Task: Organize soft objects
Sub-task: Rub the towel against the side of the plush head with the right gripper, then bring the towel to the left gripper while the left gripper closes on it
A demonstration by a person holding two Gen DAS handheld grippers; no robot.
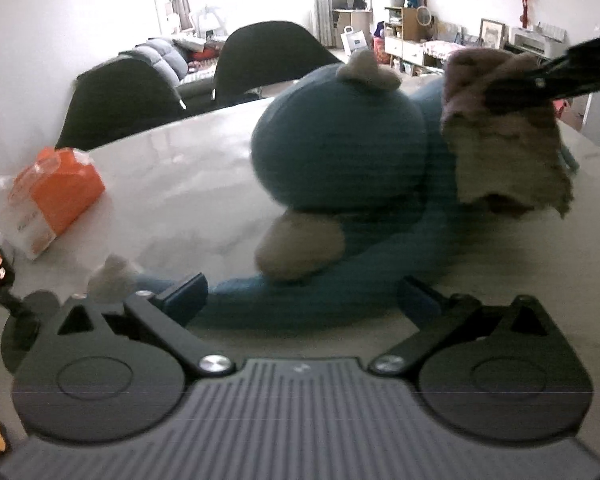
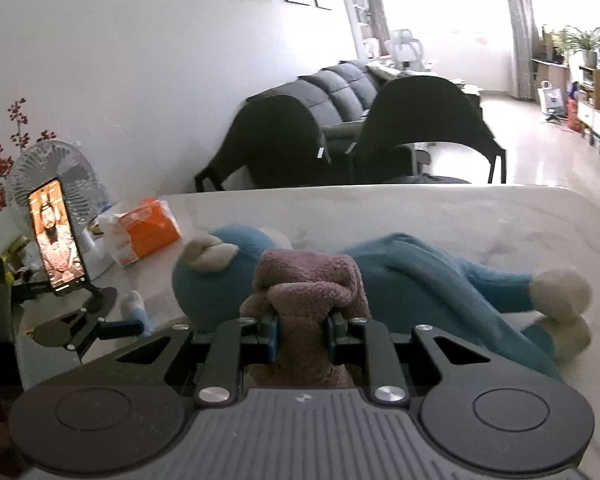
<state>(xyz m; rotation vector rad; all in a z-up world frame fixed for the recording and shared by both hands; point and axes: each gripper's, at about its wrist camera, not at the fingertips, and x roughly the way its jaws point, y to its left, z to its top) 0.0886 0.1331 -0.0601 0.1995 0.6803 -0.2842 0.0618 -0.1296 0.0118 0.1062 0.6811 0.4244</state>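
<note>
Right gripper (image 2: 302,334): jaws closed narrow on a bunched mauve-pink terry cloth (image 2: 312,280), held clear of the tabletop and over the toy's middle.
Mauve-pink terry cloth: crumpled, hanging in folds from the fingers; in the left wrist view it (image 1: 504,136) hangs in front of the toy's body.
Blue plush toy with cream ears and feet (image 2: 412,280): lying on its side along the near edge of the white marble table (image 2: 460,216), head toward the left end, feet toward the right end.
Left gripper (image 1: 300,300): jaws spread wide, holding nothing, low at the near edge with the toy's long blue limb (image 1: 260,300) lying between the fingers.
Orange tissue pack (image 1: 56,196): on the table toward its left end, apart from the toy.
Phone on a stand (image 2: 58,236): left end, screen lit, small white fan (image 2: 56,184) behind it.
Progress: cloth lifted and in transit; toy loose on the table. No bin or stack shows, so the cloth's destination cannot be told. Judged incomplete.
</note>
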